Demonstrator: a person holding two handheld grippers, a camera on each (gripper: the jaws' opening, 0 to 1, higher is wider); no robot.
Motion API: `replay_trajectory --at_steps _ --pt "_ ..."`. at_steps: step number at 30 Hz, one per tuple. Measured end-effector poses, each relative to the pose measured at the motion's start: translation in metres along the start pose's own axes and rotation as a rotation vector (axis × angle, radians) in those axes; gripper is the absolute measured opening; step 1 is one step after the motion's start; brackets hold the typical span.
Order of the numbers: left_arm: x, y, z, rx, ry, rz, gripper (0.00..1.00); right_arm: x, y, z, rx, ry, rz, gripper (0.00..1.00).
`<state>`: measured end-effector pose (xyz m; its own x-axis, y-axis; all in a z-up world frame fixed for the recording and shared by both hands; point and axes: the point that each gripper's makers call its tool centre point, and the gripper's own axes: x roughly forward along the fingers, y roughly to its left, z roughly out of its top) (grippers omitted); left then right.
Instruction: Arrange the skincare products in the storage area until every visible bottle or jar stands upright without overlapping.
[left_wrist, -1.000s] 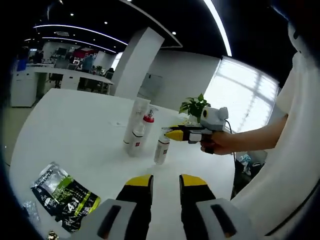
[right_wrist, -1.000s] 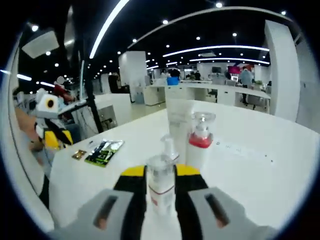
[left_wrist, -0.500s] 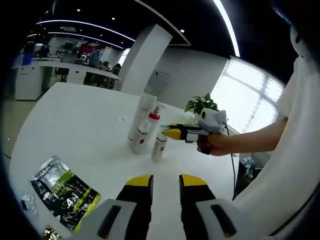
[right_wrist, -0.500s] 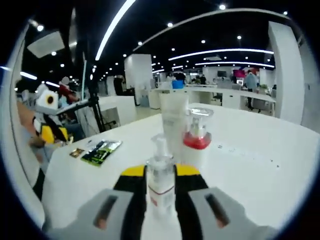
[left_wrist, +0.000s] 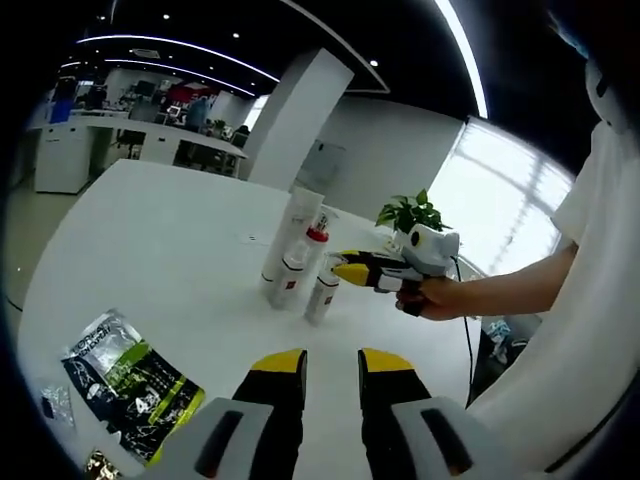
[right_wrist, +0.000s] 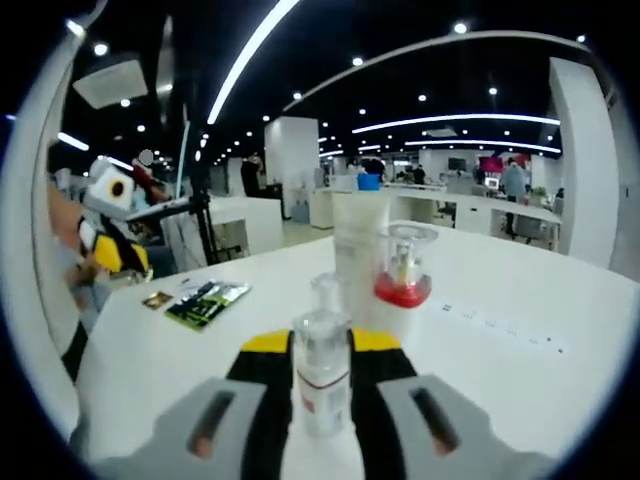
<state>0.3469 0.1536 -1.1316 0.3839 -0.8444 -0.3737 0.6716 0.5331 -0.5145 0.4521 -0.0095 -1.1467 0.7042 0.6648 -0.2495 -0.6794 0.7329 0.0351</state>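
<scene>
— Standing on a white table (left_wrist: 150, 250) in an open-plan office: three skincare products, with the right gripper (right_wrist: 320, 345) closed on the smallest — a clear pump bottle (right_wrist: 320, 370) held upright between its yellow-tipped jaws.

— And where does that bottle sit against the others?

— Just beside them. From the left gripper view, the pump bottle (left_wrist: 322, 295) stands next to a red-collared bottle (left_wrist: 298, 270) and a tall white tube (left_wrist: 290, 235), all three upright and close together. The right gripper (left_wrist: 345, 270) reaches in from the side, a person's hand (left_wrist: 435, 295) behind it. The hold looks meant to steady the bottle at its spot in the row without tipping the neighbours.

— The other tongs?

— The left gripper (left_wrist: 330, 362) hangs back over bare tabletop, jaws parted a little, holding nothing — probably kept clear so the cluster stays in sight. A green-and-black sachet (left_wrist: 130, 385) lies flat near the table's edge, well apart from the bottles.

— How far along?

— Close, by the look of it: the pump bottle seems placed, the release not yet made.
</scene>
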Motion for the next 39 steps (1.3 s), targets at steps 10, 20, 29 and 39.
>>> replay_trajectory --at_steps 10,20,29,39 --pt "0.004 -0.007 -0.002 0.01 0.007 -0.024 0.2 -0.005 0.002 -0.007 0.012 0.044 -0.012 0.2" --pt "0.0 -0.007 -0.002 0.016 0.002 -0.019 0.2 -0.002 0.002 -0.029 0.075 0.129 -0.024 0.28" --pt "0.0 -0.006 -0.004 0.014 0.002 -0.019 0.2 0.004 -0.001 -0.055 0.143 0.246 -0.065 0.27" --pt "-0.003 0.0 -0.004 0.009 0.005 -0.008 0.2 0.011 -0.005 -0.051 0.107 0.232 -0.073 0.22"
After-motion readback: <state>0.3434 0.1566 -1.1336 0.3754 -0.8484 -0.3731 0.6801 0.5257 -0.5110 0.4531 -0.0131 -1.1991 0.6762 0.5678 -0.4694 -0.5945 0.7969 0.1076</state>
